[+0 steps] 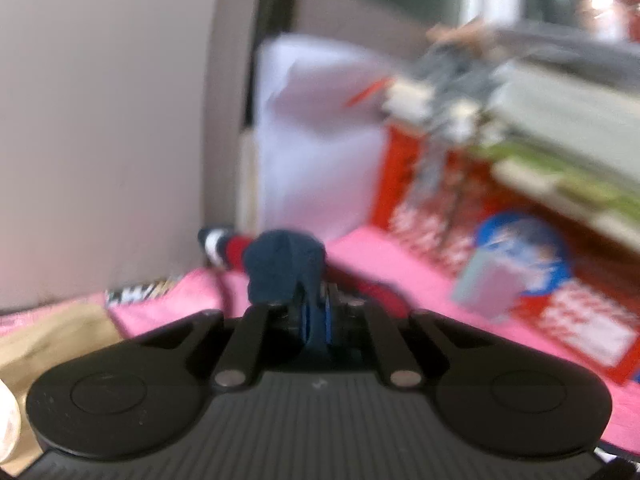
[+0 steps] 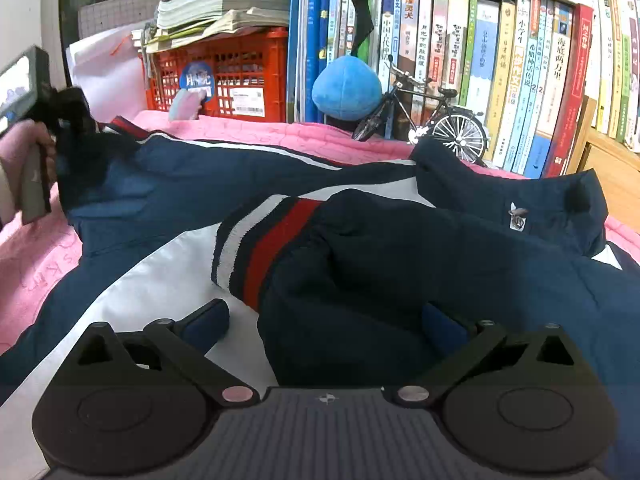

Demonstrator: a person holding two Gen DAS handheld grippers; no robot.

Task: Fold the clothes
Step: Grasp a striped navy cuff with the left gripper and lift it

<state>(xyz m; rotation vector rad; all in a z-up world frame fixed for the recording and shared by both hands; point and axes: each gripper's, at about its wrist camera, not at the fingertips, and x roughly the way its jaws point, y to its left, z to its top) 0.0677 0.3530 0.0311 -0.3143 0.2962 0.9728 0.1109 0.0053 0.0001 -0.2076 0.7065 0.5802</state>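
Observation:
A navy, white and red jacket lies spread on a pink quilt. One sleeve with a striped cuff is folded across its white front. My right gripper stands open low over the jacket, and the bunched navy part of that sleeve lies between its blue pads. My left gripper is shut on a bunch of navy cloth from the other sleeve, with its striped cuff just beyond. In the right wrist view the left gripper shows at the far left, with a hand holding it.
Behind the quilt stand a red crate stacked with papers, a row of upright books, a blue plush toy and a model bicycle. A white bag leans by the wall at the left.

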